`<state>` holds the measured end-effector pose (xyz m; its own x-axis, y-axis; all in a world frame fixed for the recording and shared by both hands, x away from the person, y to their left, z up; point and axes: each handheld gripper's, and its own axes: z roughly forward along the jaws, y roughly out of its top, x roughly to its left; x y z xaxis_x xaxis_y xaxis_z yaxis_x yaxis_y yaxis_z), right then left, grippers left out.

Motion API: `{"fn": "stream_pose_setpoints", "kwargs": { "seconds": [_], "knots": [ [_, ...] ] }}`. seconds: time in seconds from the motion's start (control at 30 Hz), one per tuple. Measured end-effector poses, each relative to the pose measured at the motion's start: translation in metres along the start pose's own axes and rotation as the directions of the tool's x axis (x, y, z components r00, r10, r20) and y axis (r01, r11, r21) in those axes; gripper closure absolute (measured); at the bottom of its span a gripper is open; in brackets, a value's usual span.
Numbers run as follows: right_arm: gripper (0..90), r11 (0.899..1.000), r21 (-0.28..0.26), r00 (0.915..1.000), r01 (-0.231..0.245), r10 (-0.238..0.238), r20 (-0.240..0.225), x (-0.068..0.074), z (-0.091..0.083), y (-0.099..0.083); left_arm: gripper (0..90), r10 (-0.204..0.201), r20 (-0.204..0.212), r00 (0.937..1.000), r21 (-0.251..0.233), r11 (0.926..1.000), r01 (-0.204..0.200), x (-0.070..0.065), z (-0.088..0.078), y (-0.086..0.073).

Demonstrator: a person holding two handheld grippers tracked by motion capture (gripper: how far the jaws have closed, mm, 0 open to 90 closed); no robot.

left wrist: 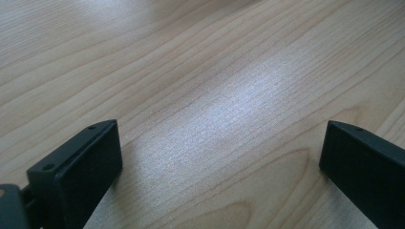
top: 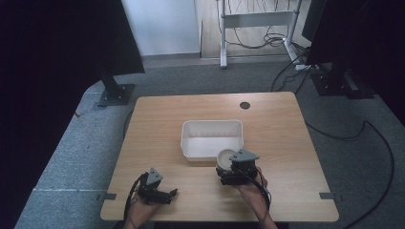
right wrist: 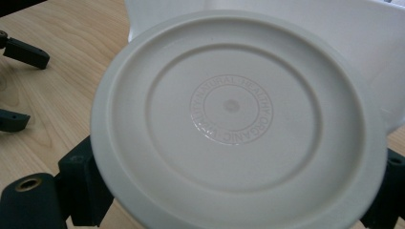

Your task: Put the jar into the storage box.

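A round white lid [right wrist: 234, 124] is clamped by the right gripper [top: 228, 168] beside the white tub [top: 211, 138]; the left gripper [top: 167, 193] is held wide open, empty, near the table's [top: 277, 124] front edge.

Wooden tabletop [top: 157, 129], white rectangular tub [top: 211, 139] near centre, open side up. Right tool [top: 228, 168] at tub's near edge, a round whitish lid-like object [top: 224, 157] at its tip, apparently gripped. Left tool [top: 173, 193] low near front edge, pointing right, well apart from tub.
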<state>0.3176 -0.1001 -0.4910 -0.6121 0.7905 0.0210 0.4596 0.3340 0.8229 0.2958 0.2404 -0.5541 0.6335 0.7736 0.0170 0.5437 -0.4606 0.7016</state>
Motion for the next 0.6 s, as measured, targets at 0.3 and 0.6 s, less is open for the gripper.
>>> {"fn": "stream_pose_setpoints", "kwargs": {
  "seconds": [0.3,0.6],
  "knots": [
    [9.2,1.0,0.009,0.9999,0.01,-0.01,0.012,-0.001,0.009,0.009,0.4,-0.002,0.0,1.0,-0.002,1.0,0.002,0.0,0.0,0.0],
    [9.2,1.0,0.002,0.9995,0.025,-0.025,0.019,0.0,0.015,0.019,0.4,-0.005,0.0,1.0,-0.004,1.0,0.005,0.0,0.0,0.0]
  ]
}}
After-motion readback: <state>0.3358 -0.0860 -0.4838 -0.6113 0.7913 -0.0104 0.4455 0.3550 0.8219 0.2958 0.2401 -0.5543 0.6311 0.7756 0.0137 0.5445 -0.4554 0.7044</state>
